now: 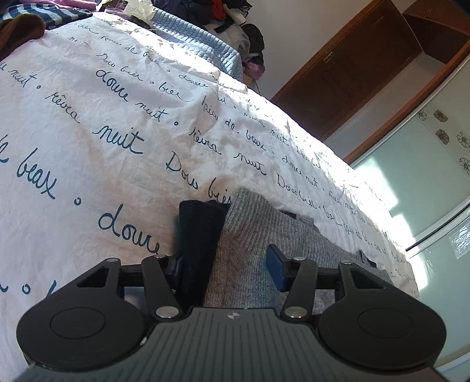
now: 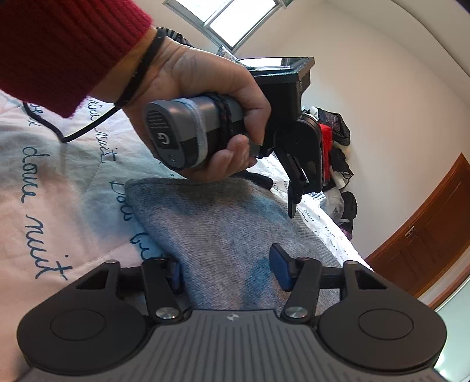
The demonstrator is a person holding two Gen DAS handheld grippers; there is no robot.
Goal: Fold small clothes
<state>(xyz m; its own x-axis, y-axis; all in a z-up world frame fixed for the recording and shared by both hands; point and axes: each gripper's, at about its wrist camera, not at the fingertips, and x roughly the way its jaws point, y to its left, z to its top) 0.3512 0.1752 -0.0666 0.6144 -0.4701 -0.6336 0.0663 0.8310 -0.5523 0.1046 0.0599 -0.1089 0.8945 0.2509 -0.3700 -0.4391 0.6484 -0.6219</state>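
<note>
A grey knit garment (image 1: 258, 235) lies on the white bedspread (image 1: 102, 123) with dark script writing. A dark navy part (image 1: 199, 229) of it lies at its left edge. My left gripper (image 1: 226, 264) is open, its blue pads on either side of the grey and navy cloth, low over it. In the right wrist view the same grey garment (image 2: 211, 223) lies folded on the bedspread (image 2: 44, 176). My right gripper (image 2: 227, 269) is open over its near edge. The left gripper (image 2: 293, 188), held in a hand with a red sleeve, hovers over the garment's far side.
A pile of clothes (image 1: 229, 17) lies at the far end of the bed, also in the right wrist view (image 2: 335, 141). A striped garment (image 1: 44, 14) and a brown one (image 1: 17, 32) lie at the far left. A wooden door (image 1: 352, 67) and glass wardrobe (image 1: 426, 176) stand to the right.
</note>
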